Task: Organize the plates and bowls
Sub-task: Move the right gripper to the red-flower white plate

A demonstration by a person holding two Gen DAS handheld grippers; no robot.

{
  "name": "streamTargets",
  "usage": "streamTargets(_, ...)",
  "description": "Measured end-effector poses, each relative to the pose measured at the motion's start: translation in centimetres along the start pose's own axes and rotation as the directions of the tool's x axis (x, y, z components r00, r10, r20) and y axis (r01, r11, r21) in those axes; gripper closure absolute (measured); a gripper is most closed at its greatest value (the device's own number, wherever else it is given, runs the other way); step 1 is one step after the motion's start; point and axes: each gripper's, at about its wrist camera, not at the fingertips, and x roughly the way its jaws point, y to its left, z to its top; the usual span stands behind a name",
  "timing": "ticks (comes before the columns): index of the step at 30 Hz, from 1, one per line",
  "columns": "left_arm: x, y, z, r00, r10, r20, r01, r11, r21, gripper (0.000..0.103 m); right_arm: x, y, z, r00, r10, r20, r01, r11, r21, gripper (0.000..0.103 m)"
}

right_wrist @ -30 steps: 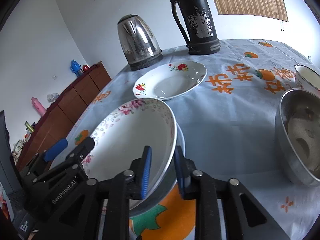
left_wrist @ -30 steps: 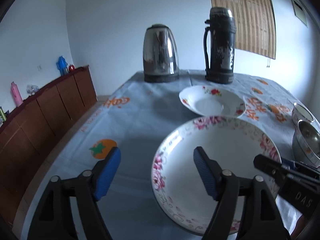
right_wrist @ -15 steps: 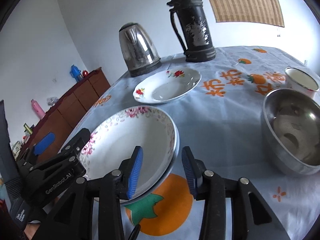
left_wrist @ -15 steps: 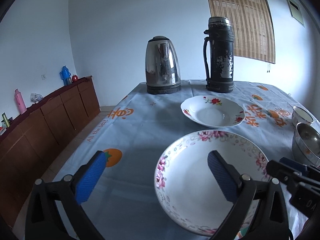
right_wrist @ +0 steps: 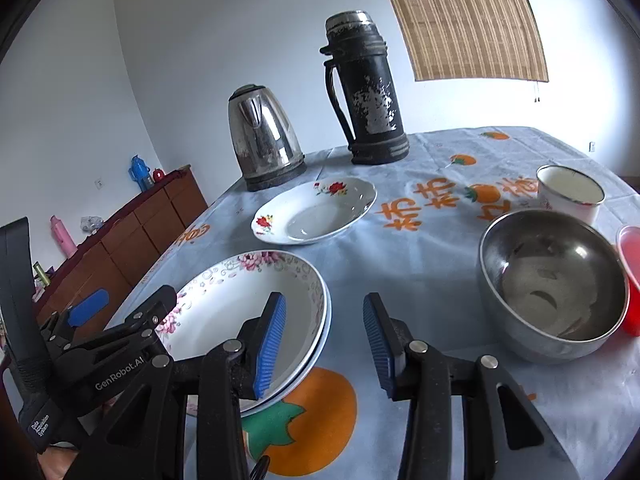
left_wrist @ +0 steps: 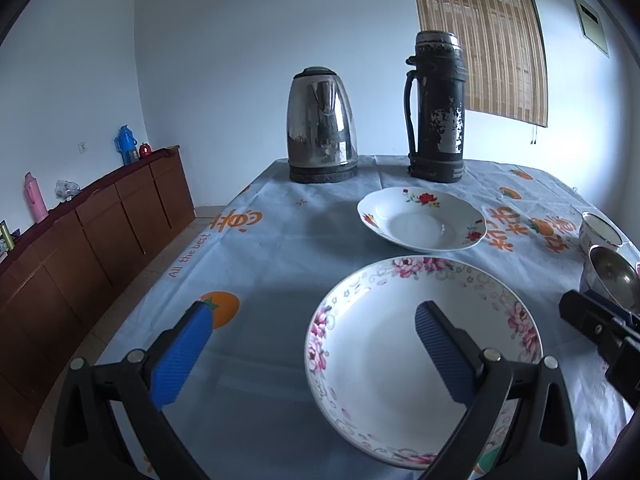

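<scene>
I've let go: both grippers' fingers [right_wrist: 272, 344] apart, pink-flowered plate [left_wrist: 400, 360] stacked; rose plate [left_wrist: 420, 220] at twelve o'clock comes next.

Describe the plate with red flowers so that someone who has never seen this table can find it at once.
Start at the steel kettle and the tall black flask at the far end of the table. Just in front of them lies a white plate with red flowers, empty. The nearer pink-flowered plate is stacked on another; this one lies alone.
</scene>
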Motion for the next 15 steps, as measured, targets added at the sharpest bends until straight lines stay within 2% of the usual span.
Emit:
streamTargets(8, 0.1, 0.1, 0.0, 1.000, 0.000, 0.000, 0.000, 1.000, -0.008, 0.000, -0.5, -0.8, 0.5, 0.999, -0.015, 0.032, 0.013, 0.999, 0.037, 0.057)
streamTargets(10, 0.0, 0.2, 0.0, 1.000, -0.008, 0.003, 0.008, 1.000, -0.014, 0.000, -0.7, -1.0, 0.5, 0.999, -0.013, 0.039, 0.011, 0.999, 0.047, 0.048)
streamTargets(15, -0.4, 1.1, 0.2, 0.999, -0.032, 0.021, 0.033, 0.998, -0.045, 0.000, -1.2, -1.1, 0.8, 0.998, -0.013, 0.063, 0.010, 0.999, 0.050, 0.045)
